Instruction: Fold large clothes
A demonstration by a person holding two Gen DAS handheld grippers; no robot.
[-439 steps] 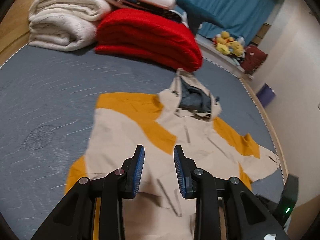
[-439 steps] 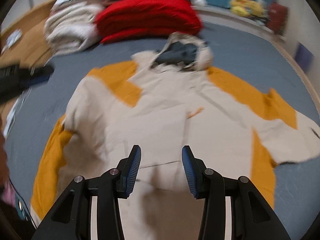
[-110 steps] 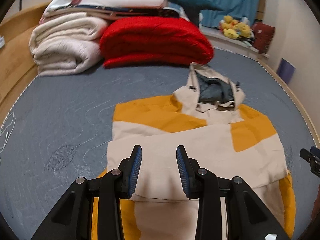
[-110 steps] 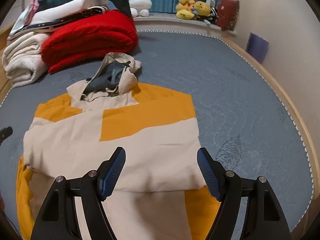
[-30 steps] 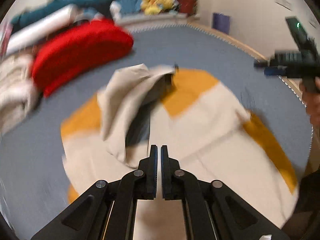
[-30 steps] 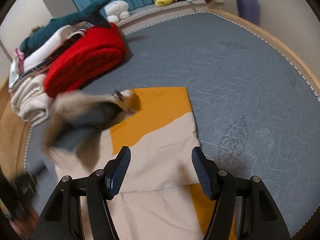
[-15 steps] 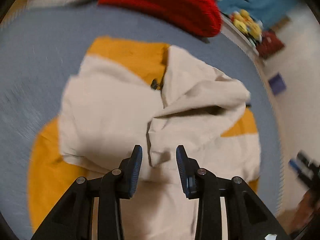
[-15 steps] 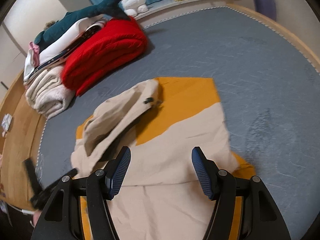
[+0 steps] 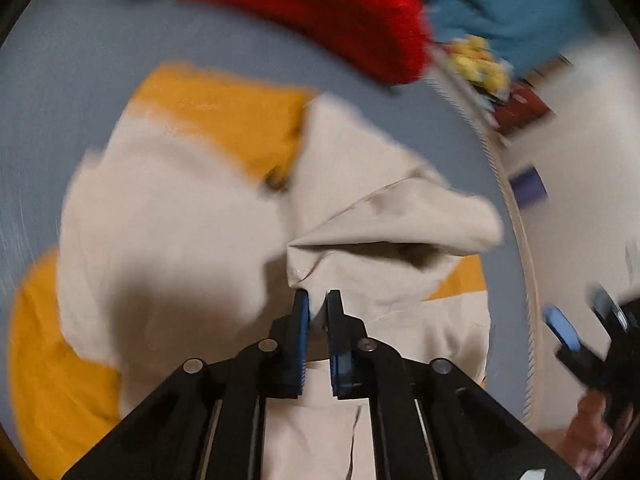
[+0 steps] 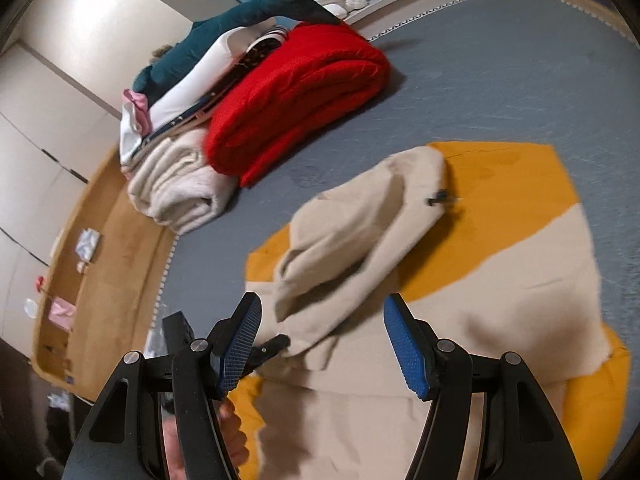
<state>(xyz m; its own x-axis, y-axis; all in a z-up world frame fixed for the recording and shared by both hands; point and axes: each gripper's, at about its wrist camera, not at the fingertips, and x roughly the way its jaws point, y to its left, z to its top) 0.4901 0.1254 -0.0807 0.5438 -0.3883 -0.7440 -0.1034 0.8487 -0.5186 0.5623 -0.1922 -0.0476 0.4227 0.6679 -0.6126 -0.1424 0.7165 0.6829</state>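
A beige and orange hooded jacket (image 9: 172, 216) lies partly folded on the grey bed; it also shows in the right wrist view (image 10: 500, 280). Its beige hood (image 9: 384, 220) is turned down over the body and shows in the right wrist view (image 10: 360, 240) too. My left gripper (image 9: 317, 300) is shut on the hood's edge and holds it slightly lifted; it also appears in the right wrist view (image 10: 276, 346). My right gripper (image 10: 322, 344) is open and empty above the jacket's lower half; it also appears at the right of the left wrist view (image 9: 576, 320).
A folded red blanket (image 10: 296, 92) and cream blankets (image 10: 180, 188) are stacked at the head of the bed. A teal shark plush (image 10: 248, 16) lies on top. Yellow plush toys (image 9: 476, 60) sit on the ledge. The wooden bed frame (image 10: 104, 260) runs along the left.
My left gripper has closed on the hood's edge after being open half a second ago. The hood was flipped from the head end down onto the jacket's body. The right gripper stays open.
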